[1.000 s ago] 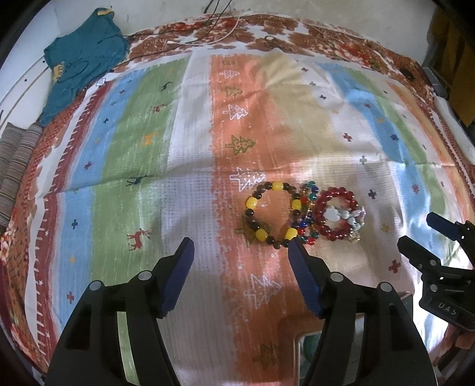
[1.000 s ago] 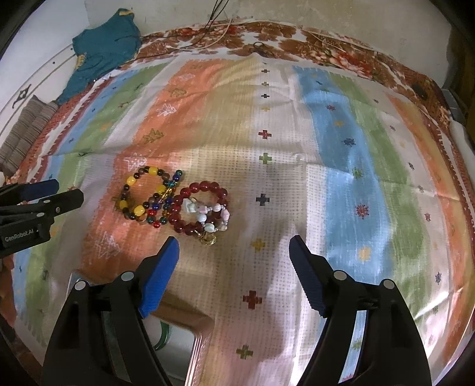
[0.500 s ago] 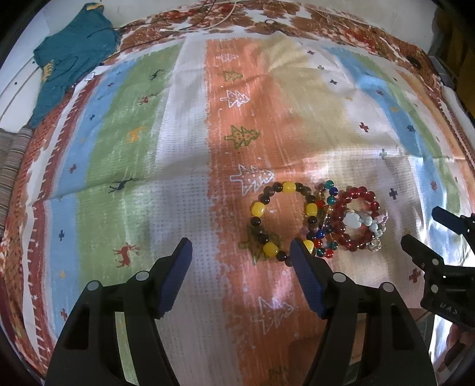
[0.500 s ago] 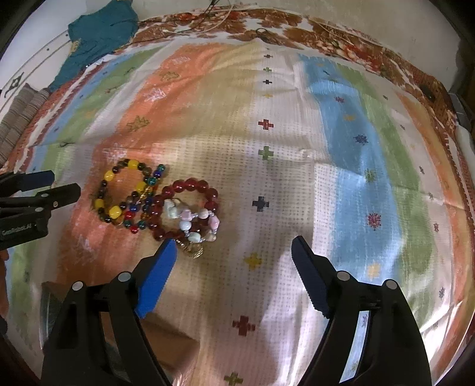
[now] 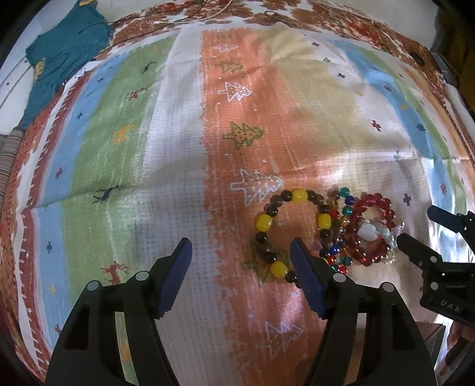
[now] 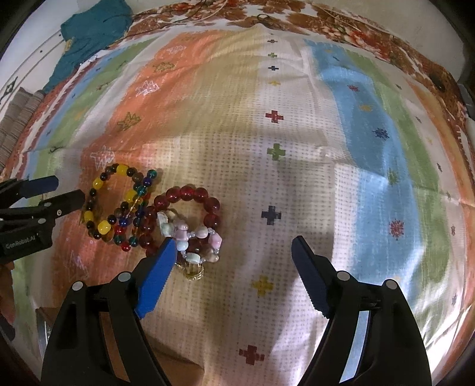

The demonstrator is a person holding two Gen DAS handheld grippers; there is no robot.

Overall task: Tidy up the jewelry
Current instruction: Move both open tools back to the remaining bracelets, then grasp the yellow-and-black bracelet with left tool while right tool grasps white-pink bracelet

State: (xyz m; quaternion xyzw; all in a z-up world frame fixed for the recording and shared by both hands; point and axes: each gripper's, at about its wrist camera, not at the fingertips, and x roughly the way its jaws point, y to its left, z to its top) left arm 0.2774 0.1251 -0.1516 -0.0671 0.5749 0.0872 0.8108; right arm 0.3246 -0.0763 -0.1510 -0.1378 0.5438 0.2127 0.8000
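Note:
A cluster of bead bracelets lies on the striped cloth. A yellow-and-brown bracelet [image 5: 268,221] [image 6: 99,184] is leftmost, a multicoloured small-bead bracelet [image 5: 341,234] [image 6: 135,219] overlaps it, and a red bead bracelet [image 5: 372,228] [image 6: 190,194] with a pastel stone bracelet [image 6: 190,236] and a gold ring [image 6: 193,268] lies rightmost. My left gripper [image 5: 240,252] is open and empty, its right finger over the yellow bracelet's near edge. My right gripper [image 6: 234,252] is open and empty, its left finger at the pastel bracelet.
The patterned cloth [image 5: 178,118] covers the whole surface. A teal garment [image 5: 65,50] lies at the far left corner. A brown box edge [image 6: 178,365] shows under my right gripper. Cables [image 5: 207,14] run along the far edge.
Both grippers have moved forward and down toward the bracelets, which now sit closer to the fingertips. Both stay open. The bracelets have not moved.

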